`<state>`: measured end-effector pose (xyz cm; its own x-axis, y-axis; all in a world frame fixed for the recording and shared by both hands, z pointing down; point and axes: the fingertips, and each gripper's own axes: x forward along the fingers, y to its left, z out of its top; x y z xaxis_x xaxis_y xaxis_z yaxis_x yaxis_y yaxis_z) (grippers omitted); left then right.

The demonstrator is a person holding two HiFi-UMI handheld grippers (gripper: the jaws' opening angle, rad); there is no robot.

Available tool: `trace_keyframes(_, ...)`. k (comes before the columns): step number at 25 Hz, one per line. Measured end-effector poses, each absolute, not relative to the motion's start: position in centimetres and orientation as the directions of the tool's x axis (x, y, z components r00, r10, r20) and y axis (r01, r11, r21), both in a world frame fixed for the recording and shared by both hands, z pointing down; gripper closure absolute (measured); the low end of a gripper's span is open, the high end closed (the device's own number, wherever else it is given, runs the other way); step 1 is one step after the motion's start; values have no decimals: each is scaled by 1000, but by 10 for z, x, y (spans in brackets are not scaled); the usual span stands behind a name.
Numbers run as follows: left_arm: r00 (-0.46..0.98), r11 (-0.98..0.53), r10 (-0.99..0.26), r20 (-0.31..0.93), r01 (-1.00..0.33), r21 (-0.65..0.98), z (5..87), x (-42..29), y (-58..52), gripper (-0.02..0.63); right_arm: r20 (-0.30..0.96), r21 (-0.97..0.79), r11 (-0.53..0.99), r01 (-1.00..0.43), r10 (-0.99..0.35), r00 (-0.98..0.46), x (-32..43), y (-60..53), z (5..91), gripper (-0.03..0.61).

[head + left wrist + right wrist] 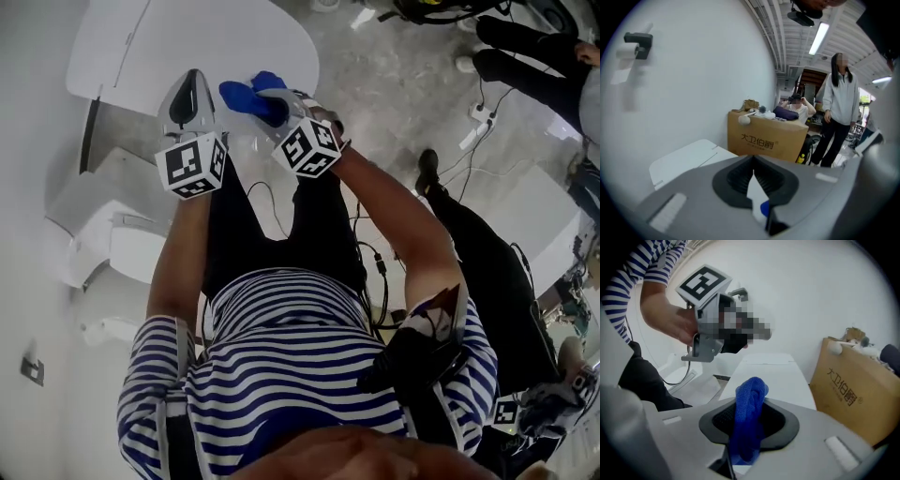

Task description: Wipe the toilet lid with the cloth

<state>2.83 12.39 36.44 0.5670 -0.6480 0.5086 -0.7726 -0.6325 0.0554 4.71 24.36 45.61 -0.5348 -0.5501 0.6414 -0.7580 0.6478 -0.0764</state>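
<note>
Blue cloth [751, 392] pinched in the right gripper's [749, 416] jaws near the toilet lid [771, 373]; left gripper [753, 168] looks closed

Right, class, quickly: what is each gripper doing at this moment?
Left gripper: closed, nothing between its jaws.
Right gripper: closed on the blue cloth.

Setting: workshop hall with mock bathroom. Evidence: toilet [187, 42], concrete floor [394, 84], loose cables [379, 266], cardboard box [766, 140], ceiling strip light [819, 37].
</note>
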Motion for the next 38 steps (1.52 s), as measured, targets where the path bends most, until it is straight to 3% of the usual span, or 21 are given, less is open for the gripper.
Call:
trace_keyframes(8,639,-712,-592,492,-700,52,335,97,130,611,634,62,520,-852,-680,-369,173,210,411,468)
trace_keyframes(14,651,-736,-564,508,-675,48,342,121,132,611,643,77,471,-879,-697,-317,222,202,422,468)
trace_keyframes(28,620,-735,-515,592,-675,68,442,95,158,612,678,-25,488,-873,-633,-373,179,221,559,468)
trace_keyframes(38,620,-733,-512,595,-677,75,447,85,159,611,707,-55,504,-862,-590,-390,171,225,581,468)
